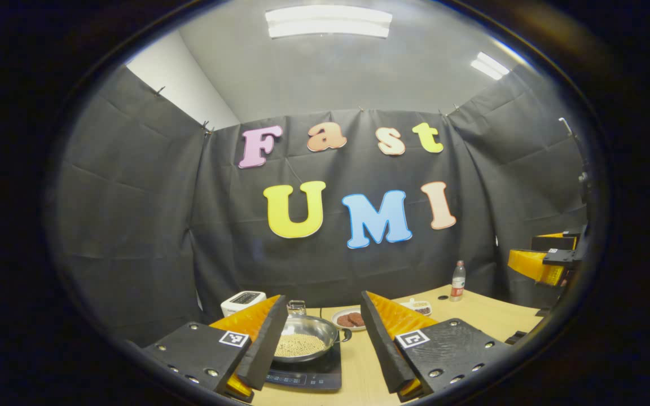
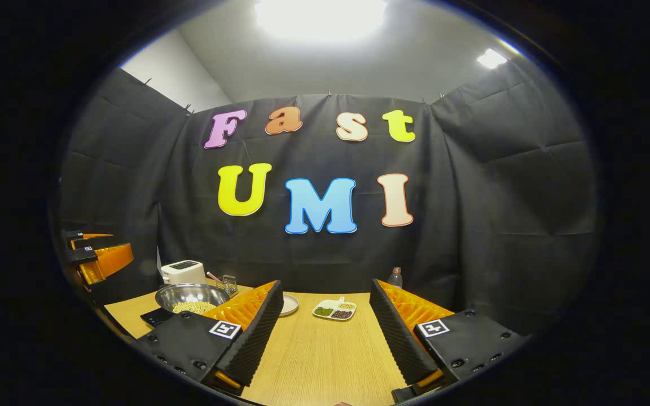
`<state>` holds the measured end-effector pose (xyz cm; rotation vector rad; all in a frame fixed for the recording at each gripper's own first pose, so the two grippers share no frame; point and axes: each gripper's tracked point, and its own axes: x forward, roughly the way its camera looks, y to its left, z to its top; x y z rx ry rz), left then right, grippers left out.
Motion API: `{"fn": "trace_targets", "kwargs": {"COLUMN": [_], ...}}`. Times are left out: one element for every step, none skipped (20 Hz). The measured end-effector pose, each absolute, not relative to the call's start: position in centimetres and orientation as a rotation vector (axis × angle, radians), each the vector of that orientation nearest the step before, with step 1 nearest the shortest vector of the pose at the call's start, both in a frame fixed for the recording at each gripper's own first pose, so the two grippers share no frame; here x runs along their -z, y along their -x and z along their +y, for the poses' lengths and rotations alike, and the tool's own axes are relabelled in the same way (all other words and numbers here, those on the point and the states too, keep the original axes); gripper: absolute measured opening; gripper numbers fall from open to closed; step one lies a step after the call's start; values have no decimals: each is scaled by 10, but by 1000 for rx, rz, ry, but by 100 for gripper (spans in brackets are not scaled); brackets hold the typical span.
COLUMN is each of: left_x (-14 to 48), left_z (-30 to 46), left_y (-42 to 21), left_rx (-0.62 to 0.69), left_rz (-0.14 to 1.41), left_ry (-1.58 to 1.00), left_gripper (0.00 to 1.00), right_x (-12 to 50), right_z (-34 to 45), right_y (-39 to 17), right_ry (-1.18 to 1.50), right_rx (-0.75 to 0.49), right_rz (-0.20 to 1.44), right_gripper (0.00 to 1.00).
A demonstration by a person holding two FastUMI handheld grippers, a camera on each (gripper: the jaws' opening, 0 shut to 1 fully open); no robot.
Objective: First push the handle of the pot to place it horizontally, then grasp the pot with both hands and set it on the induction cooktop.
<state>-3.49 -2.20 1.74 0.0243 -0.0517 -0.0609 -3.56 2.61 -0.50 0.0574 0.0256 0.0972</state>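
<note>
Left gripper view: pot w/ beans sits on induction cooktop on surface, so left claw & right claw hang wide open, empty, held back above it.

Both views look forward from above the near edge of the light wooden desk, facing the back wall. The left gripper view sits close over the shiny steel pot of beans. The right gripper view stands further right, seeing that pot at its left; both share the desk.
</note>
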Motion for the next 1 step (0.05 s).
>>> {"fn": "trace_targets", "kwargs": {"left_x": [-17], "left_z": [-21], "left_y": [35], "left_rx": [61], "left_rz": [-51], "left_ry": [-23], "left_gripper": [76], "right_x": [5], "right_z": [26], "right_y": [37], "right_ry": [-56], "right_rx": [-95], "right_rz": [27], "right_gripper": [98]}}
